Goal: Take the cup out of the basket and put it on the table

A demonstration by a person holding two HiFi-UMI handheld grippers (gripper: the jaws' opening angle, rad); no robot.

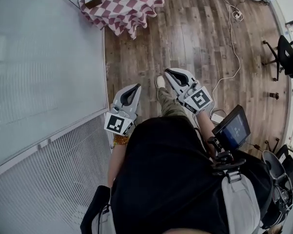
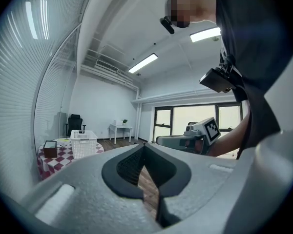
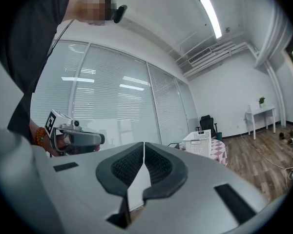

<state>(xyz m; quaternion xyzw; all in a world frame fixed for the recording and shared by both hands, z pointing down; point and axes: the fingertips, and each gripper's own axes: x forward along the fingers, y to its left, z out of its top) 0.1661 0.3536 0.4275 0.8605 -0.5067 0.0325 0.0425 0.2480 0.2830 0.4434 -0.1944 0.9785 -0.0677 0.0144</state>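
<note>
Task not started. You stand on the floor [image 1: 195, 38], well apart from the table [image 1: 122, 14], and neither gripper is anywhere near the basket [image 2: 83, 144].

Left gripper [image 2: 144, 146]: jaws together at the tips, nothing between them. Right gripper [image 3: 144, 144]: jaws pressed shut, empty too. In the head view both are held out in front of you over bare floor, left gripper [image 1: 135, 87] and right gripper [image 1: 168, 72] side by side, pointing roughly toward the table.

Basket sits on the checked table, beside a box [image 2: 50, 148] near the table's left edge. From the right gripper view the basket [image 3: 201, 143] shows only its slatted wall. In the head view the picture's top edge cuts the basket off.

Cup: not seen in any view. By the task it should be inside the basket, behind the wall. So you cannot tell which way it points, whether upright or on its side, or how its long axis runs.

All left to do: get to the table, open a gripper, reach into the basket, grip the cup, lift it out, set it on a bare part of the table.
</note>
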